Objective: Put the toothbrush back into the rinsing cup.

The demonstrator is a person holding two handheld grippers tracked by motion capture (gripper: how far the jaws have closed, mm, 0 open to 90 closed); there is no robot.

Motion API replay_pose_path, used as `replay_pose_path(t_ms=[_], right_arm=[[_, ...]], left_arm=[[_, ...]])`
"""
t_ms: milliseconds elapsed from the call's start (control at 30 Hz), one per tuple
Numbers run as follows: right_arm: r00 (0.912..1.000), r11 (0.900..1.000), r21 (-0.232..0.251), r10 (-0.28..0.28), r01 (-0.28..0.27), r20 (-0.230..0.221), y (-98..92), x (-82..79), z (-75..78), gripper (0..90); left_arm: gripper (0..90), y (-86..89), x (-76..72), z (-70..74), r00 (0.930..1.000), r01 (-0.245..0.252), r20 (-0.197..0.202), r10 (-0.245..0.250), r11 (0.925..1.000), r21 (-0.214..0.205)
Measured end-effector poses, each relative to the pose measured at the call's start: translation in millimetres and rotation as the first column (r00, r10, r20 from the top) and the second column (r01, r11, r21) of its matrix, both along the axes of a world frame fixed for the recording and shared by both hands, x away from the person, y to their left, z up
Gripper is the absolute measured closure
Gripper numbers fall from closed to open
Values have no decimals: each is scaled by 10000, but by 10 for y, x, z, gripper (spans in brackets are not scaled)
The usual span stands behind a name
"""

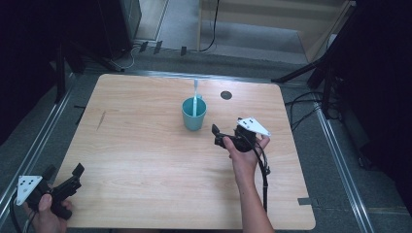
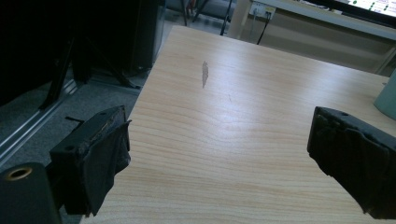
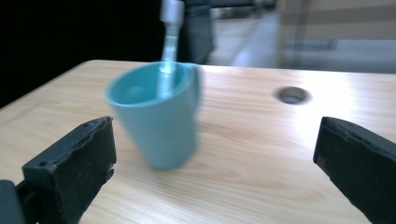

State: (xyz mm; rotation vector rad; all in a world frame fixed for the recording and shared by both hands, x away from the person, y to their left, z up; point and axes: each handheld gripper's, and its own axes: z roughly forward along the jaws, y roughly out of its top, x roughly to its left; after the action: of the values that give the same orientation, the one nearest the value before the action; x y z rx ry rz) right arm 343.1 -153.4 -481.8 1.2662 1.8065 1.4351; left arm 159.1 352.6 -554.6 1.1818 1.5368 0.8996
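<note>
The teal plastic cup (image 1: 194, 114) with a pale toothbrush (image 1: 195, 98) standing upright inside sits toward the far edge of the light wooden counter (image 1: 145, 160). The right gripper (image 1: 217, 135), fingers released and empty, is just beside it; the left gripper (image 1: 63, 174), also released, rests at the near-left corner, well apart.

A light wood worktop (image 1: 145, 160) stands on grey floor (image 1: 340, 194). Black stands (image 1: 311, 70) and cables (image 1: 301, 104) lie around the worktop.

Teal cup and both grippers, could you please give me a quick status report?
Left gripper open, near table corner. Right gripper open, beside teal cup. Cup upright, toothbrush inside. Nothing between.
</note>
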Motion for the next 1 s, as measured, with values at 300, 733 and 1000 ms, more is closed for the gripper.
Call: replay_pose_path(t_ms=[300,733,1000], right_arm=[[9972,9972,168,-728,725,167,-445,-211,-71,0],[9911,9911,110,-1329,1328,107,-1029,-505,-219,0],[9853,9853,86,-1707,1707,-57,-1281,-640,-332,0]], left_arm=[[60,-9,-1,3,10000,-4,-28,5,10000,81],[60,-22,-4,4,10000,16,-26,-15,9997,253],[60,-30,-4,5,10000,14,-29,-13,9995,318]])
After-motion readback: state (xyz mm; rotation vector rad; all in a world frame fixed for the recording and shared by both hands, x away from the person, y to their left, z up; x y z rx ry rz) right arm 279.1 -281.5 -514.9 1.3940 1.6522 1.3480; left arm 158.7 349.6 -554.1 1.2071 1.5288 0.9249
